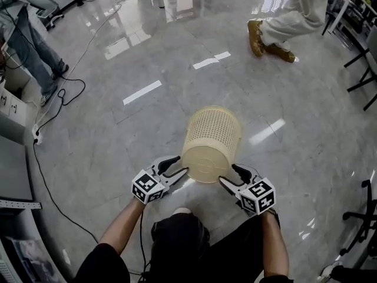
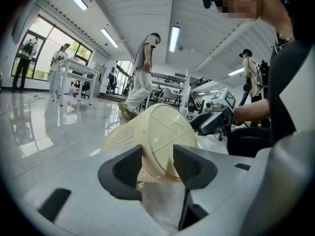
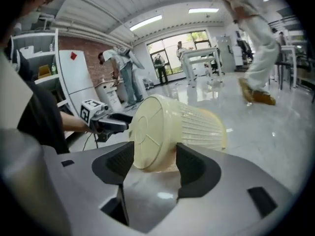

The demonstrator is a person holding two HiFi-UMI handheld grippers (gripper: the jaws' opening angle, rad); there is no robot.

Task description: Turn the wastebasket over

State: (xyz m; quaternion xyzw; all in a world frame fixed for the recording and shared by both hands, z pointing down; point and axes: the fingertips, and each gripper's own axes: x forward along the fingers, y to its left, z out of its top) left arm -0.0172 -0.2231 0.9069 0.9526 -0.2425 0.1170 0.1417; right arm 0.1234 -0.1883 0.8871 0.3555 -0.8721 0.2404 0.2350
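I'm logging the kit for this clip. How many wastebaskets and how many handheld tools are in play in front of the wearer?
wastebasket: 1
tools: 2 (left tool, right tool)
Total: 3

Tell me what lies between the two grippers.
The wastebasket, tipped on its side, fills the stretch: its solid base end sits between the left gripper and the right gripper, as the head view shows.
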